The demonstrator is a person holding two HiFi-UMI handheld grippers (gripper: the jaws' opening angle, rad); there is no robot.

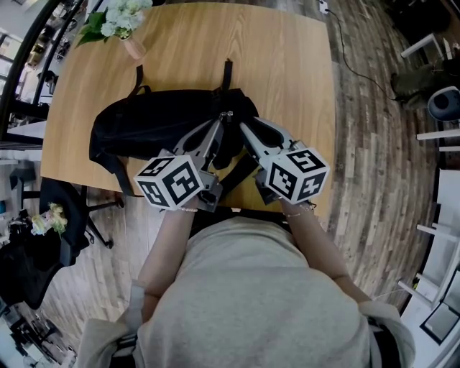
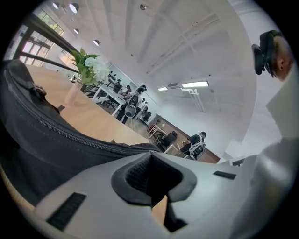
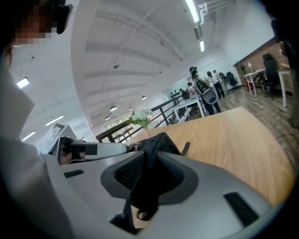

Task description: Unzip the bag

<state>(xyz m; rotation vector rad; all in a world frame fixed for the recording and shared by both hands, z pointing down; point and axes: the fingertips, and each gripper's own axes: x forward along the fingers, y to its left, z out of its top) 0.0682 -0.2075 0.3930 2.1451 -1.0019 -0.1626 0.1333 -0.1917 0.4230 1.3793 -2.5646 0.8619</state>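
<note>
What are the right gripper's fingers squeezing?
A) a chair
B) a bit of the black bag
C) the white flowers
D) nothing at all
B: the right gripper view shows the right gripper with its fingers closed on a fold of the black bag, while the flowers stand far off at the table corner.

No text, label, brand or number can be read anywhere

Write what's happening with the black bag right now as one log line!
left gripper: shut on zipper pull | right gripper: shut on bag | bag: lying on table | zipper: closed where visible
</note>
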